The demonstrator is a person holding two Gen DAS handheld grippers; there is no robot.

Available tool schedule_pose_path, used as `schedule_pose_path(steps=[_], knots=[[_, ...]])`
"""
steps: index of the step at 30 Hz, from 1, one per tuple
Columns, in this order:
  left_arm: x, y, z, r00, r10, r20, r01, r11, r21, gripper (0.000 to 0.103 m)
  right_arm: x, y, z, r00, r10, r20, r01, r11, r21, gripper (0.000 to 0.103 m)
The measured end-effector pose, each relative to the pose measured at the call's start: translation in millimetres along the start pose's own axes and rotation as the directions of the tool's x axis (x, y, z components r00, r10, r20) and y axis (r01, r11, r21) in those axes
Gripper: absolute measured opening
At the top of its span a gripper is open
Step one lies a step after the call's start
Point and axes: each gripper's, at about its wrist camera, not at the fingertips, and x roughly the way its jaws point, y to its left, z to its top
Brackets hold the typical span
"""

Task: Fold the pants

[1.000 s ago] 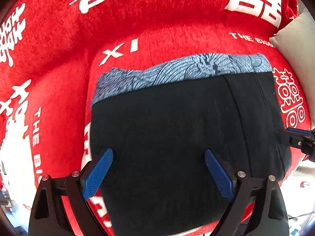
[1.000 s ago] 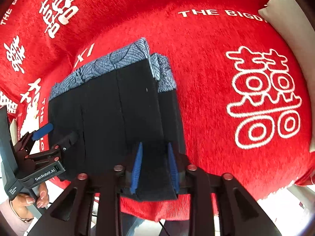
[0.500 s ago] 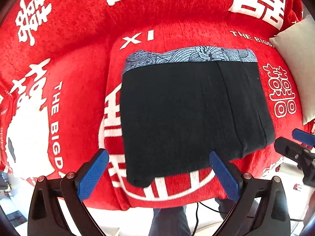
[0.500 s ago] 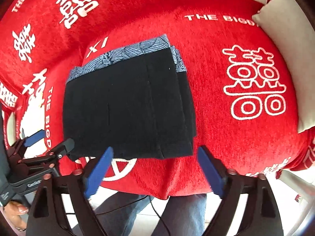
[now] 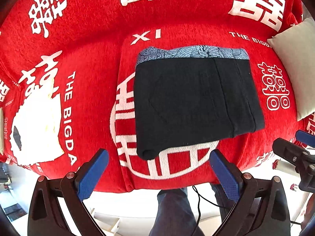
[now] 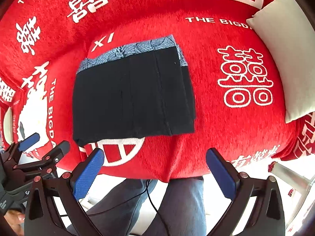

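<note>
The black pants (image 5: 195,102) lie folded into a compact rectangle on the red sofa seat (image 5: 94,63), with a blue-grey patterned waistband (image 5: 193,52) along the far edge. They also show in the right wrist view (image 6: 132,96). My left gripper (image 5: 159,169) is open and empty, held back off the seat's front edge. My right gripper (image 6: 155,167) is open and empty too, likewise back from the pants. Each gripper shows in the other's view: the right one at the right edge (image 5: 295,151), the left one at the lower left (image 6: 39,147).
The red cover carries white characters and lettering. A grey cushion (image 6: 287,49) leans at the right end of the sofa. A person's legs in jeans (image 6: 177,206) and a black cable (image 5: 198,198) are below the seat edge, over a white floor.
My right gripper let go of the pants' near edge and opened. Both grippers pulled back toward me, so the folded pants now lie free and farther away.
</note>
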Motion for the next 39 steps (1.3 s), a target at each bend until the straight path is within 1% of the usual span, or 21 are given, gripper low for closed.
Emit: schedule_pose_path(steps=[4, 11, 13, 18, 21, 32, 39], knots=[[-2, 0, -6, 1.0, 0.001, -0.012, -0.001, 1.0, 0.004, 0.103, -4, 3, -4, 0.999, -0.039, -0.019, 0.039, 0.999, -0.012, 0.103], [1, 5, -12, 0.999, -0.009, -0.04, 0.008, 1.0, -0.025, 0.103, -8, 5, -3, 0.998, -0.067, -0.019, 0.067, 0.997, -0.028, 0.103], [0, 5, -13, 0.999, -0.005, -0.037, 0.004, 1.0, -0.028, 0.103, -8, 6, -2, 0.997, -0.073, -0.017, 0.073, 0.997, -0.032, 0.103], [-3, 5, -12, 1.0, 0.001, -0.031, -0.002, 1.0, -0.03, 0.103, -8, 11, 3, 0.997, -0.075, -0.02, 0.074, 0.996, -0.054, 0.103], [-4, 7, -12, 0.999, -0.005, -0.032, 0.003, 0.999, -0.043, 0.103, -8, 14, 7, 0.997, -0.079, -0.019, 0.077, 0.995, -0.064, 0.103], [-7, 14, -12, 1.0, 0.01, -0.024, -0.012, 0.997, -0.074, 0.103, -9, 22, 14, 0.996, -0.083, -0.02, 0.081, 0.993, -0.091, 0.103], [-8, 12, -12, 1.0, 0.011, -0.02, -0.013, 0.998, -0.062, 0.103, -9, 25, 13, 0.996, -0.083, -0.017, 0.081, 0.992, -0.097, 0.103]])
